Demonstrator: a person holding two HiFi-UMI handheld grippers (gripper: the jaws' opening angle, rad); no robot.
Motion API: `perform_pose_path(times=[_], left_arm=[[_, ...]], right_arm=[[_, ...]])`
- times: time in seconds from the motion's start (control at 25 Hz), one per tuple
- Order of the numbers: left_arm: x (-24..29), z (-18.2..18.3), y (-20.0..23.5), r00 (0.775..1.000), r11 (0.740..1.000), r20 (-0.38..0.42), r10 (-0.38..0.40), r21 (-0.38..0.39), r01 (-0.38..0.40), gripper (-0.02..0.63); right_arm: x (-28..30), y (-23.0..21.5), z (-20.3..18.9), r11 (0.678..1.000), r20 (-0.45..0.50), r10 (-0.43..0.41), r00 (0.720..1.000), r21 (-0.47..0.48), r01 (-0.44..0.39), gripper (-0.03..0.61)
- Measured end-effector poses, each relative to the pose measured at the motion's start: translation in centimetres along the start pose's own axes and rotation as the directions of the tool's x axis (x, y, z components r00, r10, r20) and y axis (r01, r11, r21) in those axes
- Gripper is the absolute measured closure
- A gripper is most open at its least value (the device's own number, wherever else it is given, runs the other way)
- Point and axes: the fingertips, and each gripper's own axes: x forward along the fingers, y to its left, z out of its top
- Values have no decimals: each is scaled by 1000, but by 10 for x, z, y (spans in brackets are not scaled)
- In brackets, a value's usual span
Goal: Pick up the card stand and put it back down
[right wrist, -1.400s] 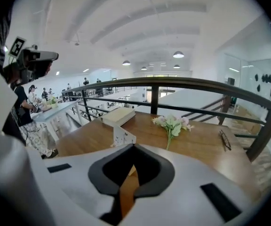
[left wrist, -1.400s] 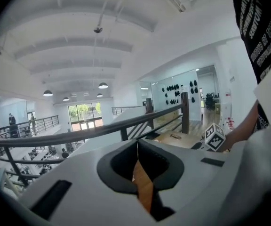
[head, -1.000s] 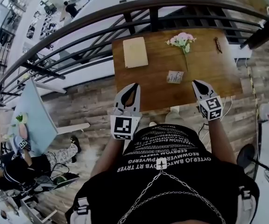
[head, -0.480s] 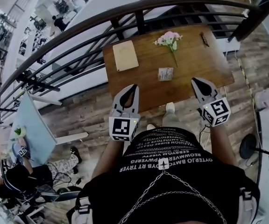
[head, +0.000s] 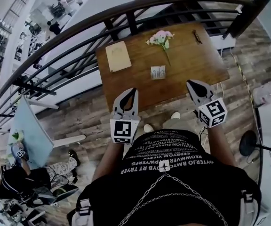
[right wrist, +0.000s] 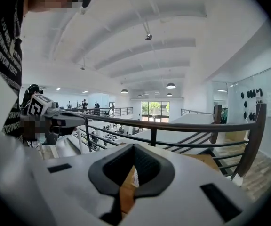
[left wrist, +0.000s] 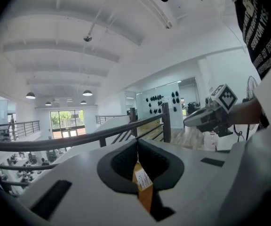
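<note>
— Where is the card stand [head: 157, 72]?
— It stands near the middle of the tabletop [head: 192, 65], and nothing touches it.
— And the two grippers?
— The left gripper [head: 135, 90] and the right gripper [head: 188, 83] hover at the tabletop's near edge, each with jaws pressed together on nothing. A notebook [head: 118, 56] and pink flowers [head: 160, 37] lie at the tabletop's far side.

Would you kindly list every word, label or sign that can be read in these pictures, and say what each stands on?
No text can be read with certainty.
Shirt: rows of white capital letters, upside down in the head view and too distorted to quote.
Card stand: some print, too small to read.
Left gripper and right gripper: black-and-white square patterns only, no words.
</note>
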Motion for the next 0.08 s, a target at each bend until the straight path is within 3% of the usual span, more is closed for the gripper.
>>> perform_pose_path(times=[0.08], left_arm=[[16,-3,-1,1000,1000,-11,-2,24,2,586]], right_arm=[[9,-8,3,1000,13,12,1000,-9,-12,564]])
